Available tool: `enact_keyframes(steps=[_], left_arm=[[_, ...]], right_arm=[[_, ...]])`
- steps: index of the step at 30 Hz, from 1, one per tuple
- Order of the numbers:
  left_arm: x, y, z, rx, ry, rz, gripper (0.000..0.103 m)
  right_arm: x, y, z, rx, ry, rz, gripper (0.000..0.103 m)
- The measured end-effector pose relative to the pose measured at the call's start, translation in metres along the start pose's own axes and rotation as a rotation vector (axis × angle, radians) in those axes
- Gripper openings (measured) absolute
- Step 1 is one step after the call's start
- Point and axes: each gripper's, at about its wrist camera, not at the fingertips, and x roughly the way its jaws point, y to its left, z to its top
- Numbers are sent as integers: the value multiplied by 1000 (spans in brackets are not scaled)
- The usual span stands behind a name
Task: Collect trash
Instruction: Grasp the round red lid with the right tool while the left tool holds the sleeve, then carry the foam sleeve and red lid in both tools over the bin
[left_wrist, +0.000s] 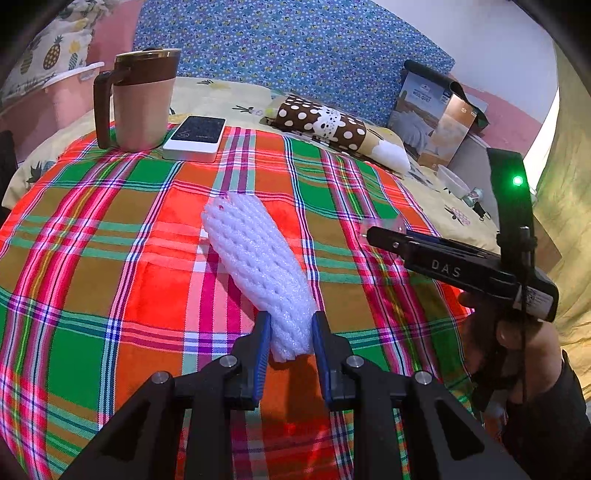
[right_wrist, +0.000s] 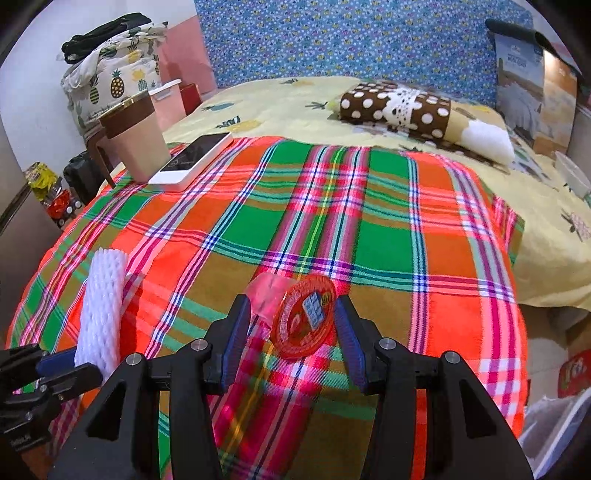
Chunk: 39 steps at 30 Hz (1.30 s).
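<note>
A white foam net sleeve stretches away over the plaid cloth, and my left gripper is shut on its near end. In the right wrist view the same sleeve and left gripper show at the lower left. My right gripper is shut on a small clear jelly cup with a red lid; the cup is tilted, lid towards the camera, touching both blue pads. The left wrist view shows the right gripper at the right, held by a hand, with the clear cup at its tip.
A pink and brown mug and a white flat device sit at the cloth's far left. A polka-dot pillow and a boxed quilt lie behind. The bed's edge drops off at the right, with a white bag below.
</note>
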Motion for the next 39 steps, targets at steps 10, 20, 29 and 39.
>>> enact_keyframes(steps=[10, 20, 29, 39], left_arm=[[1, 0, -2, 5, 2, 3, 23], [4, -2, -2, 13, 4, 17, 23], [-2, -10, -4, 20, 2, 30, 23], [-15, -32, -12, 58, 1, 6, 23]], right_arm=[[-1, -5, 4, 33, -10, 52, 39], [-12, -4, 1, 28, -49, 38, 16], [-30, -3, -10, 34, -84, 37, 11], [-63, -7, -31, 66, -120, 36, 10]])
